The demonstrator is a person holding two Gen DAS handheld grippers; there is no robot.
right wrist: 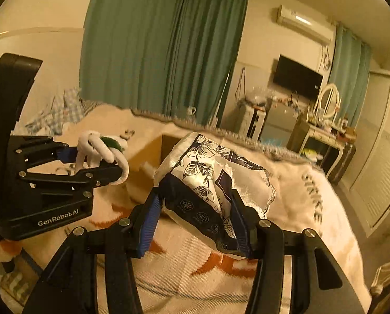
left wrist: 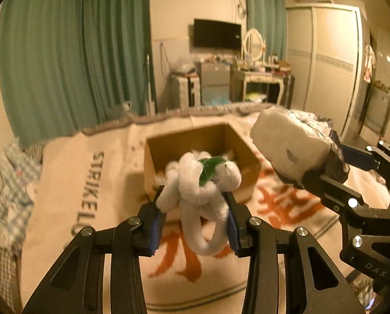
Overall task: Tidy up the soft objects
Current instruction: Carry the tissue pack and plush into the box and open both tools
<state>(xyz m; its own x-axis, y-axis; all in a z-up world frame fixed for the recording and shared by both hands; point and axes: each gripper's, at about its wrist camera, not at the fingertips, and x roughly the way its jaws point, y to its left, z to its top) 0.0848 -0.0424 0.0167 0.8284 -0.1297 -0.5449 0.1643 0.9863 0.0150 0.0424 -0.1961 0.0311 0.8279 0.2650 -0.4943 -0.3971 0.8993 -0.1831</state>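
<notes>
The left gripper [left wrist: 195,217] pinches a white plush toy [left wrist: 202,183] between its fingers, held above the bed [left wrist: 111,183], just near of the open cardboard box [left wrist: 195,141]. The right gripper [right wrist: 195,222] clamps a tissue pack [right wrist: 213,183] in floral wrap, raised to the right of the box. White soft items [left wrist: 229,154] lie inside the box on the blanket.
</notes>
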